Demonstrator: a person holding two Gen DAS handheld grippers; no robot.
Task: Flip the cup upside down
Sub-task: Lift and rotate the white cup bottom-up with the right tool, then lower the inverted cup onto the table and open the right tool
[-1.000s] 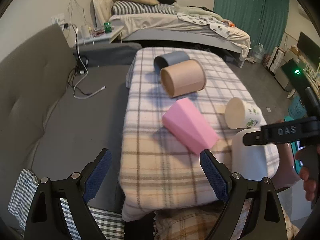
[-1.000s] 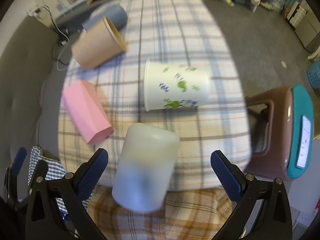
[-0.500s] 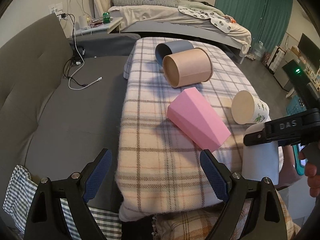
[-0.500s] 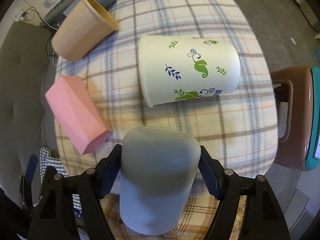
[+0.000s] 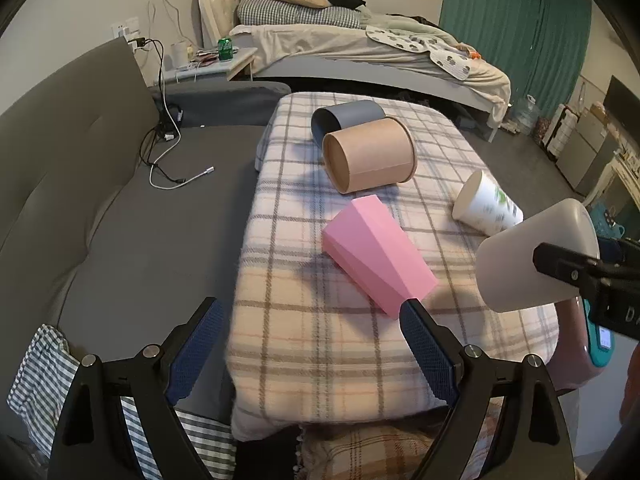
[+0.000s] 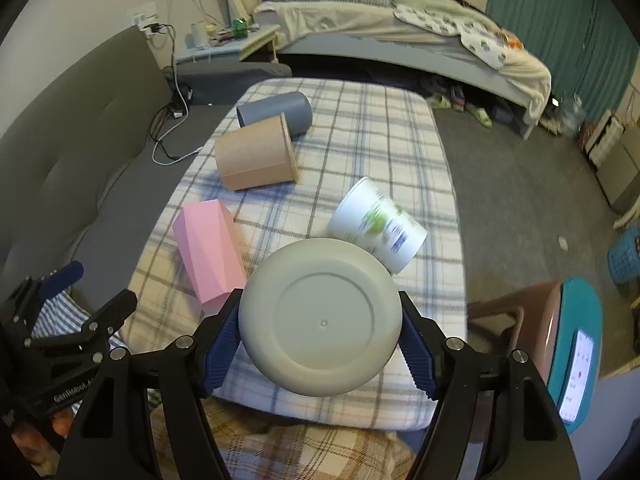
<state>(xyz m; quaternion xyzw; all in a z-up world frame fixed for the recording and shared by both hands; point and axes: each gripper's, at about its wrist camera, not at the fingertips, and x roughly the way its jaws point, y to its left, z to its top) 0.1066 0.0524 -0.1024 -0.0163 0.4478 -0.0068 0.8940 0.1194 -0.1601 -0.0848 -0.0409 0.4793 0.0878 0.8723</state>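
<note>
My right gripper is shut on a plain white cup, lifted off the plaid-covered table with its round base facing the camera. In the left wrist view the same white cup hangs tilted above the table's right front corner, in the right gripper's black fingers. My left gripper is open and empty, low at the table's front left edge.
On the table lie a pink faceted cup, a tan cup, a grey cup and a white leaf-print cup, all on their sides. A grey sofa is left, a brown stool right.
The right gripper closed on the white cup, lifted it off the table and tilted it, base toward its camera. The leaf-print cup rolled a little. The left gripper stayed open.
</note>
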